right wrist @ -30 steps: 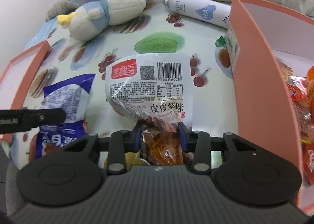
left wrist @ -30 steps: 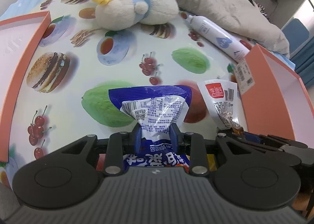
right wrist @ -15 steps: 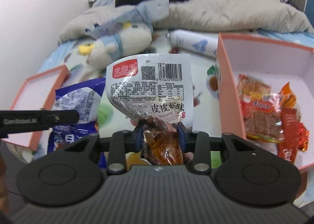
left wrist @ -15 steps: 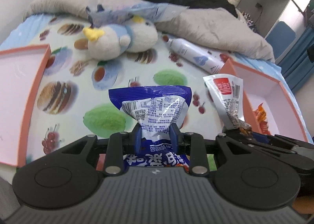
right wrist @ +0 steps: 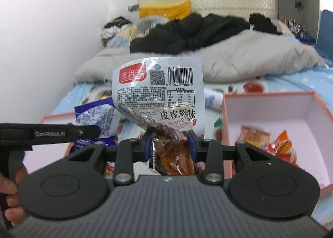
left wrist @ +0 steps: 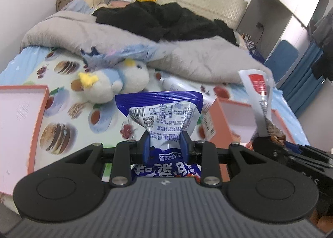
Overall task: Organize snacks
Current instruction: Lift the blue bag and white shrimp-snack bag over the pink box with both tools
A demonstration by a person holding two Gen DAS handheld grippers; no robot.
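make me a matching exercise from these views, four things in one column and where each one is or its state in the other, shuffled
Things:
1. blue snack packet
2. white shrimp snack packet
3. plush duck
4. orange and red snack packs

Places or states:
A. lying inside the pink box on the right
B. pinched in the right gripper
C. lying on the fruit-print sheet, by the grey blanket
D. pinched in the left gripper

Pairs: 1-D, 2-B, 3-C, 4-A

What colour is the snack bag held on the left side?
Blue, with a silvery printed back; the snack bag shows best in the left wrist view.
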